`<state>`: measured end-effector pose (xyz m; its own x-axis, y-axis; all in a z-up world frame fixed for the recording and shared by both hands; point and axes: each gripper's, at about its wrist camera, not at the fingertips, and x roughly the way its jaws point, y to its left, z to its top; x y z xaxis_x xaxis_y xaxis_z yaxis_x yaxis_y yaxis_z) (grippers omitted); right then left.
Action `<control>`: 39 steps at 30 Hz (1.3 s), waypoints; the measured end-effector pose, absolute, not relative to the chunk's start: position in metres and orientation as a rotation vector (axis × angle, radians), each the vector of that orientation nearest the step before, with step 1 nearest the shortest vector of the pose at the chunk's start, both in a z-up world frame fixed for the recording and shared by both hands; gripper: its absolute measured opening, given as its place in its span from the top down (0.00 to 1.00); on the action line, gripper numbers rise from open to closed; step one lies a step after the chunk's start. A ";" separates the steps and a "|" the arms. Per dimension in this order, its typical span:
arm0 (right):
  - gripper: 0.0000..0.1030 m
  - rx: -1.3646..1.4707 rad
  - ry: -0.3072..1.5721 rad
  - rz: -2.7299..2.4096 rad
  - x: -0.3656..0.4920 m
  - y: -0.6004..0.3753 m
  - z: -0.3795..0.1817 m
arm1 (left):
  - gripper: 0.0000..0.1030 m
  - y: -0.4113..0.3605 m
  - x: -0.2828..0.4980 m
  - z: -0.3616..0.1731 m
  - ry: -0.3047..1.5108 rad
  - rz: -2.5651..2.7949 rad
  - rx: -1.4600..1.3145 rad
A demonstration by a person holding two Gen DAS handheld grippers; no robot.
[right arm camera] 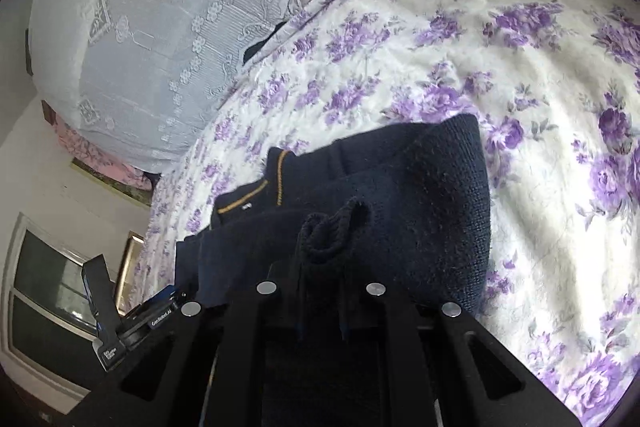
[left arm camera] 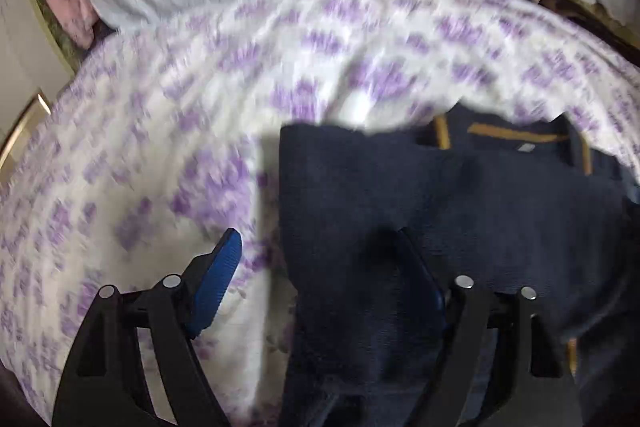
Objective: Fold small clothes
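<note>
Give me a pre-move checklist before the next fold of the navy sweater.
1. Right gripper clamped on the navy sweater: ok, knit bunched between its fingers.
2. Left gripper open: ok, one finger over the sweater edge, one over the floral bedsheet.
3. Left gripper holding fabric: not ok.
4. Collar with tan trim flat: ok.
5. Sweater lying smooth: not ok, a cuff is rolled up.

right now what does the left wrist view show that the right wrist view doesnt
Only the left wrist view shows the left gripper open, one blue fingertip over the sheet. Only the right wrist view shows a rolled ribbed cuff at the right gripper and a window. Both show the navy sweater on the purple floral sheet.
</note>
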<state>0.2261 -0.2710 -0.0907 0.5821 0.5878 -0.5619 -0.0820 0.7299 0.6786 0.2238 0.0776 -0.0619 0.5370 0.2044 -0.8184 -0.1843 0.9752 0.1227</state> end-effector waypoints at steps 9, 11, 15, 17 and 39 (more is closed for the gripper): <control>0.75 0.476 0.660 0.279 0.198 -0.274 -0.035 | 0.24 0.071 0.202 -0.005 0.811 0.170 0.026; 0.75 0.403 0.659 0.342 0.201 -0.254 -0.028 | 0.23 0.057 0.208 -0.001 0.816 0.110 0.042; 0.80 0.313 0.841 0.381 0.229 -0.220 -0.068 | 0.17 0.032 0.243 -0.041 0.939 0.075 0.114; 0.84 0.317 0.844 0.388 0.229 -0.222 -0.075 | 0.07 0.039 0.241 -0.057 0.932 0.091 0.066; 0.68 0.109 0.845 0.379 0.196 -0.187 -0.050 | 0.04 0.053 0.196 -0.048 0.956 0.089 0.140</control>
<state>0.1963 -0.1873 -0.0499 0.6012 0.3695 -0.7085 -0.2841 0.9276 0.2427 0.1964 0.0526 -0.0479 0.5740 0.1375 -0.8072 -0.0142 0.9873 0.1581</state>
